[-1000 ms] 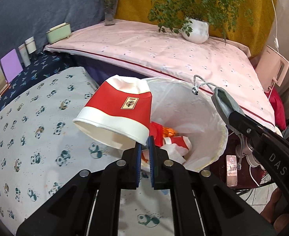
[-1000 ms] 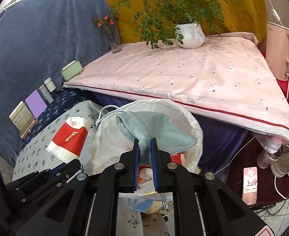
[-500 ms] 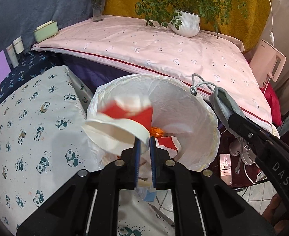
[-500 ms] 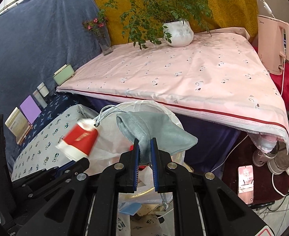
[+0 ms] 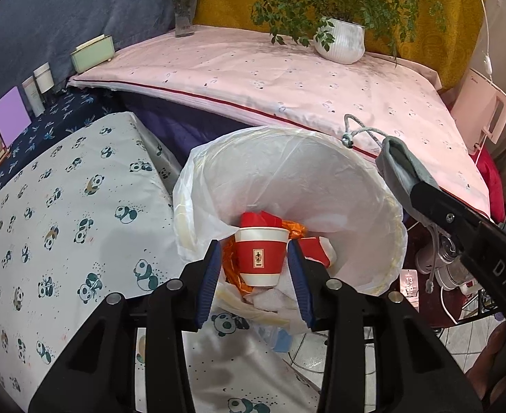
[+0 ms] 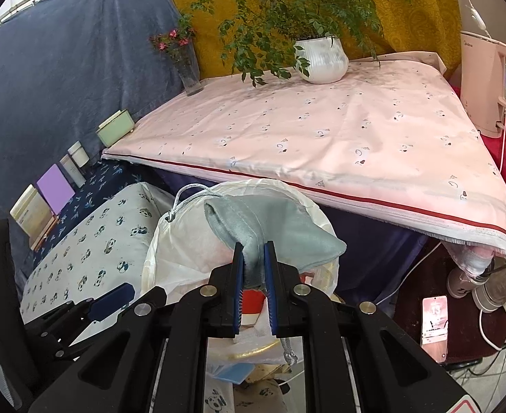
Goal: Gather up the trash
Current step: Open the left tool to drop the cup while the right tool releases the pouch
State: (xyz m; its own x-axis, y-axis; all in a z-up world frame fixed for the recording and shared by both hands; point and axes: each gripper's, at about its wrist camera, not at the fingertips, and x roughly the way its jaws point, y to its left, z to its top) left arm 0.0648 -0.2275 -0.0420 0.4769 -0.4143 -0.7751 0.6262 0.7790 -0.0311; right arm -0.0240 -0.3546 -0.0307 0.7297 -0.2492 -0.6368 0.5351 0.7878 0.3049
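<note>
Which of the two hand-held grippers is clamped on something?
The right hand-held gripper: its pads pinch the grey drawstring pouch. The left hand-held gripper is opening, clear of the red paper cup in the bin.

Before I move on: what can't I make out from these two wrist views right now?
- Left wrist: the bin bottom, buried under the red cup and wrappers.
- Right wrist: the bin's inside, screened by the grey pouch in the right gripper.
- Left wrist: the phone screen, too small.
</note>
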